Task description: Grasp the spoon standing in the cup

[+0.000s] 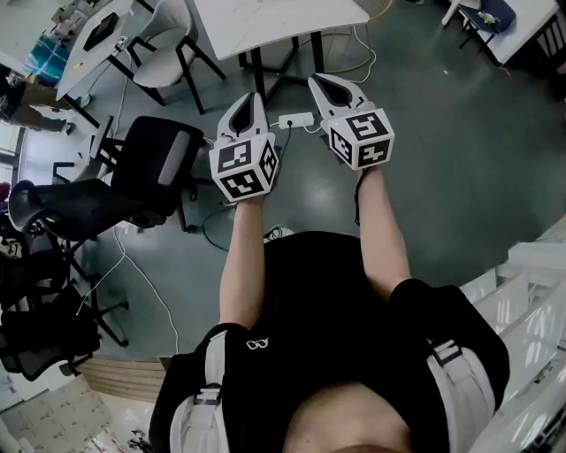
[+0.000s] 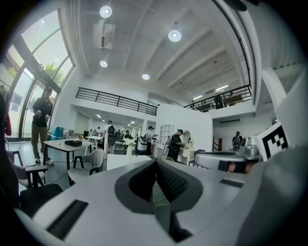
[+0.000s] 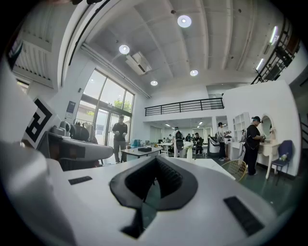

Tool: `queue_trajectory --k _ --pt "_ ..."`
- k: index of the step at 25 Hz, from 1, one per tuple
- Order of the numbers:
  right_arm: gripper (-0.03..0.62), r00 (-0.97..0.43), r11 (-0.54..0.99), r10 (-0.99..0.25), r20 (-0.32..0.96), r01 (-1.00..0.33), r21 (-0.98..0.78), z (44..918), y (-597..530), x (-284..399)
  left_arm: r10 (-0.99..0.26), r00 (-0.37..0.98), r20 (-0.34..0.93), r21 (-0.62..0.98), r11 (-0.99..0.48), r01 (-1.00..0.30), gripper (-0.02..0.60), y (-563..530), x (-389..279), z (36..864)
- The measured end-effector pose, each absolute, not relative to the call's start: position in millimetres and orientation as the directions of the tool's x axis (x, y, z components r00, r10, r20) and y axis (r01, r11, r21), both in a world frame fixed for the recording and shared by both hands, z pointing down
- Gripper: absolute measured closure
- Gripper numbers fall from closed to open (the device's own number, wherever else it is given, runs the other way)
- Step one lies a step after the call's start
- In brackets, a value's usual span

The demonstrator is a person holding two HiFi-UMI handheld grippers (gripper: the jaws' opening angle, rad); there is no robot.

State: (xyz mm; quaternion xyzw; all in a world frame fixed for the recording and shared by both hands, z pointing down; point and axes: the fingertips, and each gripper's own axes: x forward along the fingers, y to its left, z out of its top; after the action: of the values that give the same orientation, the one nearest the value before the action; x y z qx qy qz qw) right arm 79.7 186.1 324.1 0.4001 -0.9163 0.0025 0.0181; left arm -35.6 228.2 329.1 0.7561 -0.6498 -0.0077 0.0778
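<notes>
Both held out over the grey floor, middle of the head view. The left gripper and right gripper are each pinched together, nothing between the jaws. No view shows the spoon or the cup, just a white table at top centre.

Black T-shirt, with white left gripper and right gripper.

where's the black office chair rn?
Head view, left side: the black office chair sits just left of the left gripper, near a white chair.
</notes>
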Motion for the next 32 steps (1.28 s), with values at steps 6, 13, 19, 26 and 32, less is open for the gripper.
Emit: queue_trajectory --k 6,13,19,26,32 --pt "0.591 -0.684 0.684 -0.729 0.029 -0.729 -0.026 325 182 74 -0.983 0.154 0.096 0.125 -0.141 -0.982 0.569 225 -41 330" --pt "0.589 -0.673 0.671 -0.739 0.031 -0.739 -0.066 332 179 79 -0.981 0.161 0.111 0.123 -0.147 -0.981 0.569 224 -37 336" --pt "0.589 -0.663 0.657 -0.749 0.014 -0.745 -0.118 334 174 88 -0.978 0.167 0.121 0.122 -0.153 -0.981 0.569 220 -34 340" --pt "0.589 -0.649 0.642 -0.761 0.004 -0.754 -0.139 336 168 101 -0.976 0.177 0.125 0.122 -0.162 -0.979 0.569 214 -26 342" --pt "0.589 -0.64 0.631 -0.768 0.015 -0.761 -0.148 340 164 110 -0.972 0.194 0.136 0.125 -0.177 -0.976 0.569 208 -17 345"
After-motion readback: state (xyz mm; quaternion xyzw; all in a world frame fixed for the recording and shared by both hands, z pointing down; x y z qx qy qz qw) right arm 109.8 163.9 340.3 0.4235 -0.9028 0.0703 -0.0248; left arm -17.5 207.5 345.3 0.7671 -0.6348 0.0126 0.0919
